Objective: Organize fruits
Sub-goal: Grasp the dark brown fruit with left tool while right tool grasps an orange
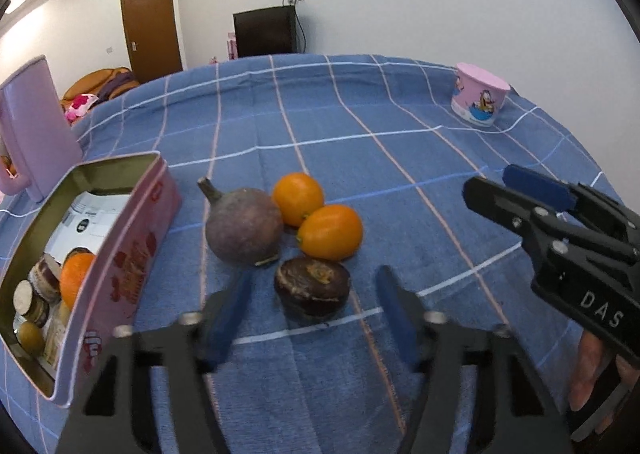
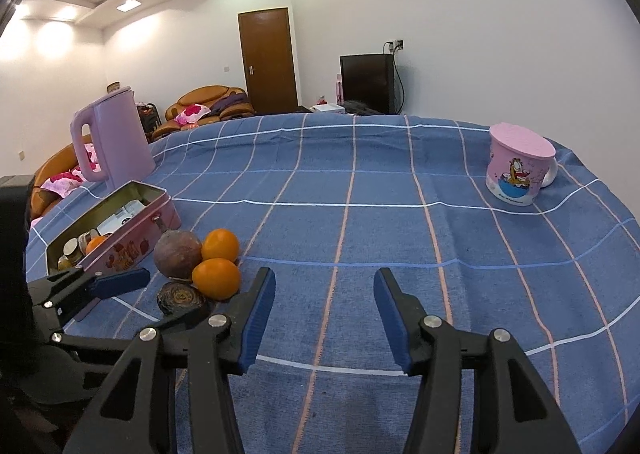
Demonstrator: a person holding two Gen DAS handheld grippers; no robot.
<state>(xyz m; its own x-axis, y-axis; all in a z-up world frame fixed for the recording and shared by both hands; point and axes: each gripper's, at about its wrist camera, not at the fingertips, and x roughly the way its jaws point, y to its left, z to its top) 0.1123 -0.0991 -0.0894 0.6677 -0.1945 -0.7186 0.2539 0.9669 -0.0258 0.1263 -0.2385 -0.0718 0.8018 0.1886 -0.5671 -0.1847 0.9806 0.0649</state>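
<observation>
kettle: pink kettle, far left edge of the left wrist view, behind the tin, not involved.
tin: open pink tin, lower left, already holds an orange piece and some cut rounds; its long wall faces the fruit pile.
pile: centre of frame, just right of the tin. purple round fruit with stem, touching the far orange fruit; near orange fruit touches both the far one and the dark halved fruit in front.
left gripper: left gripper spread wide, dark halved fruit sits between the fingertips, not gripped.
right gripper: right gripper wide, holds nothing, over bare blue checked cloth right of the pile.
mug: lidded pink mug, upper right, well apart.
risk 1: closing on the halved fruit likely nudges the near orange fruit; round, it would roll on the cloth.
risk 2: soft cut fruit, hard squeeze could crush or smear it.
risk 3: left finger close to the purple fruit; may clip it and scatter the pile.
risk 4: tin wall is tall; a low carry could catch the rim.
</observation>
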